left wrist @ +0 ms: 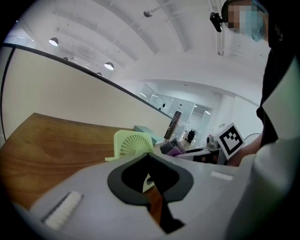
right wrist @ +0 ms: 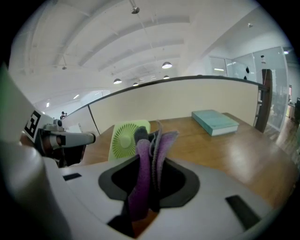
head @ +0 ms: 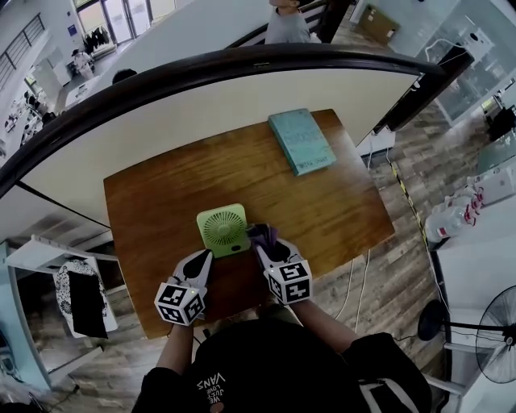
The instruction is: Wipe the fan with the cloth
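A small light-green desk fan point(head: 222, 228) stands upright on the wooden table point(head: 339, 210), near its front edge. My left gripper point(head: 205, 256) is at the fan's lower left corner. Its jaws are shut, and I see nothing held between them in the left gripper view, where the fan point(left wrist: 132, 144) stands just ahead. My right gripper point(head: 262, 247) is at the fan's right side, shut on a purple cloth point(head: 264, 235). In the right gripper view the cloth point(right wrist: 161, 145) sticks up between the jaws in front of the fan point(right wrist: 125, 138).
A teal book point(head: 301, 141) lies at the table's far right. A curved beige partition point(head: 201, 109) runs behind the table, with a person point(head: 286, 22) beyond it. A floor fan point(head: 493, 323) stands at the lower right.
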Demonstrator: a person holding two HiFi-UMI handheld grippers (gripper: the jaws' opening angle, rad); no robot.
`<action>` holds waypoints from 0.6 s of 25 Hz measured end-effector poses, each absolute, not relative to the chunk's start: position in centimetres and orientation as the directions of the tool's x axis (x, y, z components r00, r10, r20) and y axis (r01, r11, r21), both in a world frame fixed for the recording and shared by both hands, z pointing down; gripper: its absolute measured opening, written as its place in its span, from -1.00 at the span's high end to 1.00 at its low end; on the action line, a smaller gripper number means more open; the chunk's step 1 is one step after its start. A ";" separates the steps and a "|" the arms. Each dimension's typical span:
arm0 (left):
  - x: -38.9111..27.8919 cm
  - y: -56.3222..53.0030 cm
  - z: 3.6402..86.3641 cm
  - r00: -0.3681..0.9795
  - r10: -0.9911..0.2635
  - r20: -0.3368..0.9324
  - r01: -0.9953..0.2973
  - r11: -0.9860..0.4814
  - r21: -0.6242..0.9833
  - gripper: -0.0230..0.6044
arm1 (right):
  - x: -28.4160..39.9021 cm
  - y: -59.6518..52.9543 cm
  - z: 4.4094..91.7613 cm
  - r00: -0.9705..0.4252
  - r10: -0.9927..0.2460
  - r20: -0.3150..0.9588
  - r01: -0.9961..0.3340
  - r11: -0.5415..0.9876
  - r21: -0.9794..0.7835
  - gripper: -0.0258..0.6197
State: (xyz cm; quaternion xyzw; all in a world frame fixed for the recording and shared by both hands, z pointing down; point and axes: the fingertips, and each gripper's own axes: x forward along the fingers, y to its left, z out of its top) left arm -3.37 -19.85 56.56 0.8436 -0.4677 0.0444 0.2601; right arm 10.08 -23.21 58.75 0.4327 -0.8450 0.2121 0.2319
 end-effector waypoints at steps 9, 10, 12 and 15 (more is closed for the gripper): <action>-2.5 -21.6 50.0 0.538 -0.815 0.215 -0.822 -0.451 0.349 0.89 | 9.4 -25.4 50.8 -0.604 -0.676 0.422 -0.785 0.596 -0.169 0.57; -2.4 -21.7 49.4 0.535 -0.820 0.203 -0.824 -0.453 0.342 0.89 | 9.2 -25.4 50.1 -0.615 -0.675 0.408 -0.777 0.605 -0.170 0.57; -2.2 -22.0 48.2 0.533 -0.827 0.179 -0.825 -0.460 0.329 0.89 | 8.8 -25.4 48.8 -0.637 -0.670 0.381 -0.761 0.625 -0.173 0.57; -1.7 -22.1 46.9 0.534 -0.829 0.166 -0.825 -0.469 0.314 0.89 | 8.5 -25.1 47.2 -0.663 -0.662 0.349 -0.740 0.649 -0.176 0.58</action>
